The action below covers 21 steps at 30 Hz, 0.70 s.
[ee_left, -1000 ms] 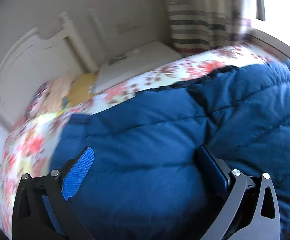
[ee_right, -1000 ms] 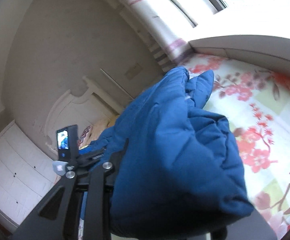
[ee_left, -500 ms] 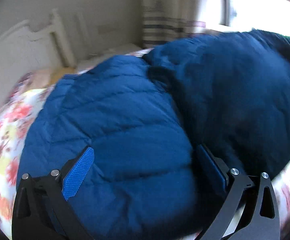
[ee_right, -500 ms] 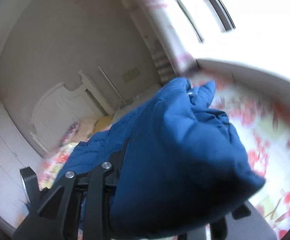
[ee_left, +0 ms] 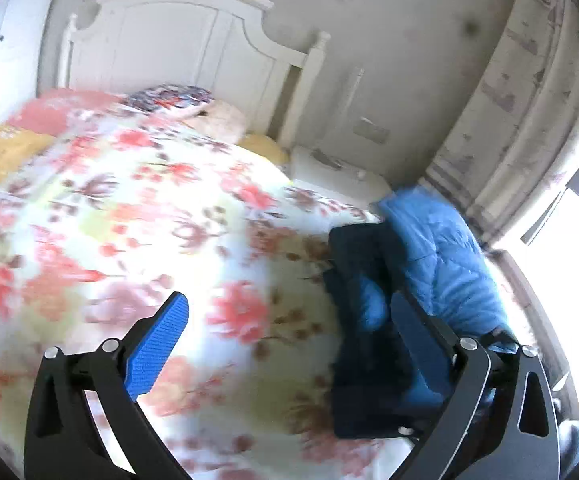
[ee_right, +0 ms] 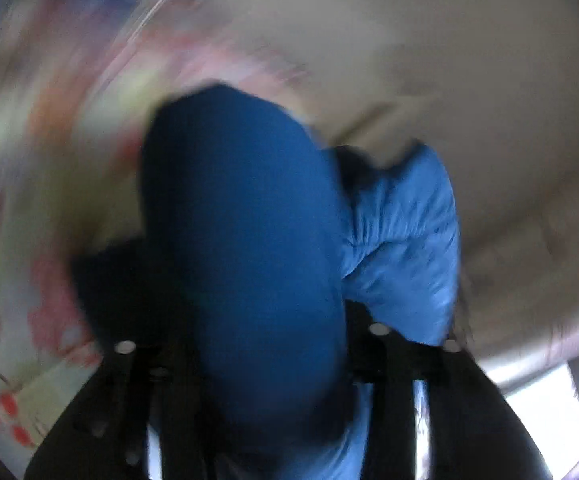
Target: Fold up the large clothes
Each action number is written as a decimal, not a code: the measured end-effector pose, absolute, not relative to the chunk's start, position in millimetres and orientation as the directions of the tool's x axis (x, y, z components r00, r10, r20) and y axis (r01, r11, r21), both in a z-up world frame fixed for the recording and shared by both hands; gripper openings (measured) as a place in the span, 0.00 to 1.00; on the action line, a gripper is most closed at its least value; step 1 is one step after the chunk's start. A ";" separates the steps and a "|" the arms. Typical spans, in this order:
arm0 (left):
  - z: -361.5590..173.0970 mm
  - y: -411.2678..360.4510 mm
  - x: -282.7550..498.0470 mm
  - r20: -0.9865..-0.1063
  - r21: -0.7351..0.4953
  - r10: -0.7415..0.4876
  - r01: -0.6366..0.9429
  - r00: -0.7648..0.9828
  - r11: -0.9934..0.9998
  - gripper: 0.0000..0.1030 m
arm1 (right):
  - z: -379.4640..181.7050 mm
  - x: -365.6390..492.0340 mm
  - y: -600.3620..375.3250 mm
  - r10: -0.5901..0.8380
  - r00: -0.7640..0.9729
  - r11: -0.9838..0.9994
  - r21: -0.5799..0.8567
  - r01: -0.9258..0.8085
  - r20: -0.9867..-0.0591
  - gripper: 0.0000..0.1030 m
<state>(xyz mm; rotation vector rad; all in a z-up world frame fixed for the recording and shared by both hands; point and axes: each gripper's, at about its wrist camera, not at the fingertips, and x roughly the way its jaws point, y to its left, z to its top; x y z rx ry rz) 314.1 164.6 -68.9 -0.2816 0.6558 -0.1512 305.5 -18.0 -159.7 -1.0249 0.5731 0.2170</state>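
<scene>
Left gripper point(ee_left: 289, 332) hangs wide open over the floral bedspread point(ee_left: 137, 216), nothing between its fingers — the blue padded jacket point(ee_left: 445, 264) sits bunched at the bed's right edge. Right gripper point(ee_right: 249, 356): jaws just opening, jacket bulging between them — grip unclear through blur.

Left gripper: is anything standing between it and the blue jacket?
Nothing visible does. The left gripper is open over the floral bedspread, and the jacket lies beside its right finger, partly behind it, with no other object between.
</scene>
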 end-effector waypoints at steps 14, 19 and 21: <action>-1.7 -5.1 405.7 -0.574 -0.046 -0.414 0.478 0.706 0.877 0.95 | -175.0 279.9 -36.1 -0.022 0.918 0.489 -0.805 -0.335 -0.396 0.50; -21.8 -60.2 460.2 -0.673 0.089 -0.296 0.473 0.677 0.877 0.95 | -140.6 239.7 -56.3 0.120 0.886 0.596 -0.681 -0.425 -0.447 0.66; -35.3 -64.6 473.9 -0.698 0.099 -0.274 0.468 0.662 0.878 0.95 | -117.4 223.4 -82.4 0.248 0.835 0.679 -0.527 -0.511 -0.491 0.65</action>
